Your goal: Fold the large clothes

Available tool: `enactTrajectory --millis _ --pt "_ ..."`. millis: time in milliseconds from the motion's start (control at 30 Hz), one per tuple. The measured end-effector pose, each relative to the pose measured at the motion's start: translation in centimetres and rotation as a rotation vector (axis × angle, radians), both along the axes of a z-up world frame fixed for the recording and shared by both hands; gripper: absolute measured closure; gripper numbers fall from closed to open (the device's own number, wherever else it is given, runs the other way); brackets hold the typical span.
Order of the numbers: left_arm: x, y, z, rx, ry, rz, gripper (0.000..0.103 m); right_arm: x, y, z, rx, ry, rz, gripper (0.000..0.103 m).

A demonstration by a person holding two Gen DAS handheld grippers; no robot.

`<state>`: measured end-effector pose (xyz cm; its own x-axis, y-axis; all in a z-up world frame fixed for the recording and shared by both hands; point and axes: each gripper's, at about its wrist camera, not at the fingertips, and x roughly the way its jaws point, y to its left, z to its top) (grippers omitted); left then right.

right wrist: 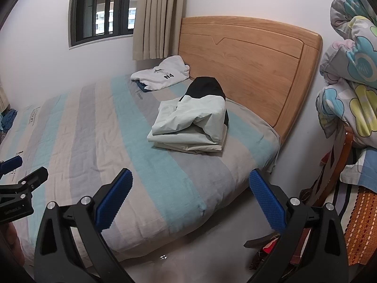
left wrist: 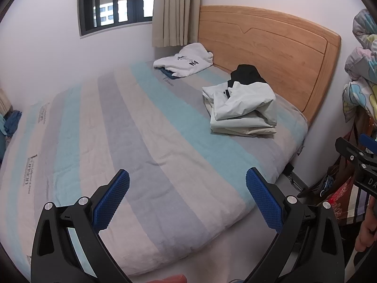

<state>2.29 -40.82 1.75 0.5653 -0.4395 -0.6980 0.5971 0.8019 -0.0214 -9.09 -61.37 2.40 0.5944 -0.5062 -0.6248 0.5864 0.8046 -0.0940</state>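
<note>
A folded pale-green and white jacket with a black hood (left wrist: pixel 242 105) (right wrist: pixel 190 122) lies on the striped bed (left wrist: pixel 132 141) (right wrist: pixel 77 132) near the headboard. A folded white top printed "N4" (left wrist: pixel 186 59) (right wrist: pixel 162 74) lies over something blue at the far corner under the curtain. My left gripper (left wrist: pixel 187 200) is open and empty above the bed's near edge. My right gripper (right wrist: pixel 190 202) is open and empty above the bed's near right corner. Each gripper shows at the edge of the other's view.
A wooden headboard (left wrist: pixel 271 47) stands at the back right. A window and beige curtain (left wrist: pixel 173 9) are on the far wall. A chair piled with a patterned quilt (right wrist: pixel 351 70) stands right of the bed. Blue cloth (left wrist: pixel 10 123) lies at the far left.
</note>
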Motion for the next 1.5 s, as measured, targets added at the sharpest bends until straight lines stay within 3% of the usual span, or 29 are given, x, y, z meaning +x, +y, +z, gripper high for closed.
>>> enactTrajectory --millis 1300,1500 --pt "-0.3 -0.6 0.0 0.003 -0.01 0.017 0.006 -0.2 -0.1 -0.2 -0.005 -0.009 0.003 0.007" --pt "-1.3 -0.7 0.0 -0.001 -0.073 -0.001 0.006 -0.1 -0.3 -0.1 -0.004 -0.009 0.002 0.007"
